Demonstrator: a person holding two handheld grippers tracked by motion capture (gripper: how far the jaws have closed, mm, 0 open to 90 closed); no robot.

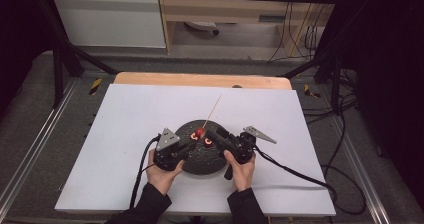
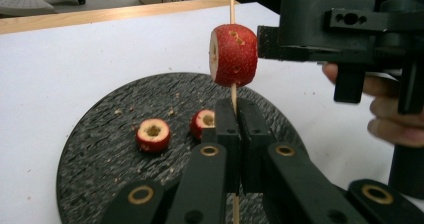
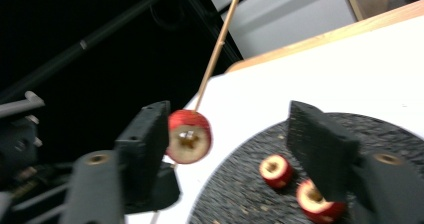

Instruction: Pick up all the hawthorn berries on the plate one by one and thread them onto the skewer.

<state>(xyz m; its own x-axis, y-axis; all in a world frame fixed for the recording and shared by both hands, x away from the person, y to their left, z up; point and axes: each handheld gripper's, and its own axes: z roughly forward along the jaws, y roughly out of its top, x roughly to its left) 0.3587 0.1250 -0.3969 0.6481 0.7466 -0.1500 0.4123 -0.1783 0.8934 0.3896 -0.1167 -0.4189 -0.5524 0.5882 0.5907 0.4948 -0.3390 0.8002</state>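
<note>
Three cored red fruits: two lie on the dark round plate (image 2: 100, 174) near the bench's front edge, one rides the skewer (image 2: 232, 4), clamped by the left gripper (image 2: 235, 129); the right gripper (image 3: 225, 144) fingers stand apart, one touching that skewered fruit (image 2: 234, 55).

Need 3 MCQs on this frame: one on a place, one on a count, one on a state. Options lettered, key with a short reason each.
1. Where is the skewered red fruit piece?
A. on the wooden skewer above the plate
B. lying on the white table
C. in a bowl

2. How many fruit pieces lie on the dark round plate?
A. none
B. two
C. five

3. How does the left gripper stand?
A. wide open
B. shut on the skewer
C. shut on the plate

Key: A, the stick runs through it; B, two lie side by side; B, its jaws pinch the stick.
</note>
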